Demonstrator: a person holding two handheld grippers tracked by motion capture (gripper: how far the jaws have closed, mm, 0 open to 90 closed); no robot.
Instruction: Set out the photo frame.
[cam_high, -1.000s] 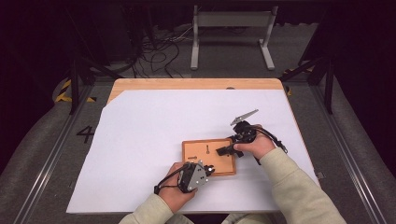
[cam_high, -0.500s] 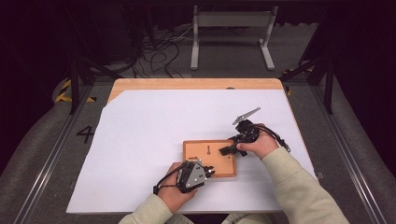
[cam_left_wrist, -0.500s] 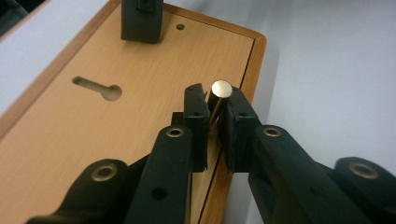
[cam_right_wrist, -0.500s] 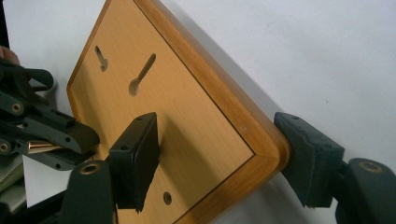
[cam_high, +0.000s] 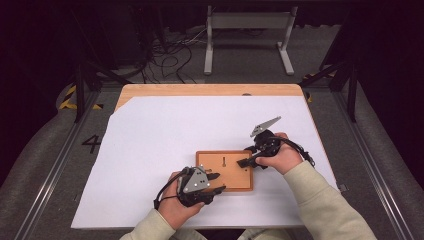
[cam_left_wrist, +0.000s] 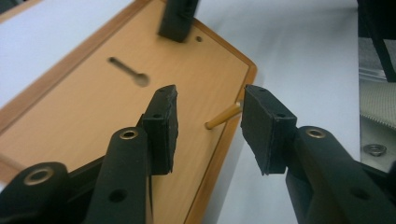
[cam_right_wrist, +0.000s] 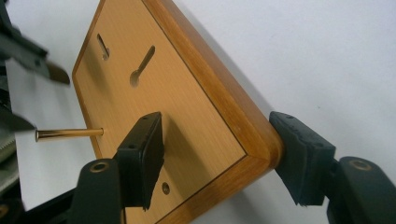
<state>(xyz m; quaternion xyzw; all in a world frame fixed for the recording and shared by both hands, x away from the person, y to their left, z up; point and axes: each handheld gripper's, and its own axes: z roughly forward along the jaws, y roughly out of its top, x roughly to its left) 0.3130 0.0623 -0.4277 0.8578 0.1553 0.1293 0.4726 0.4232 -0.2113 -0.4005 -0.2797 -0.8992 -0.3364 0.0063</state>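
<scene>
A small wooden board (cam_high: 225, 175) with a keyhole slot (cam_left_wrist: 128, 72) lies on the white sheet. A thin brass peg (cam_left_wrist: 223, 116) sticks out of the board near its edge. My left gripper (cam_high: 219, 182) is at the board's near left corner. Its jaws have just been opening and stand apart on either side of the peg (cam_right_wrist: 70, 134) without touching it. My right gripper (cam_high: 245, 164) straddles the board's right corner (cam_right_wrist: 261, 140), its jaws closing. One pad (cam_right_wrist: 303, 158) is against the rim. The other (cam_right_wrist: 140, 158) hovers over the top face.
The white sheet (cam_high: 165, 135) covers most of a wooden table (cam_high: 210, 90). Beyond the far edge are cables and a metal stand on the floor. A metal rail runs along each side of the table.
The left gripper's jaws went from nearly shut to wide apart, and that hand rose a little. The right hand shifted slightly up and to the right at the board's edge.
</scene>
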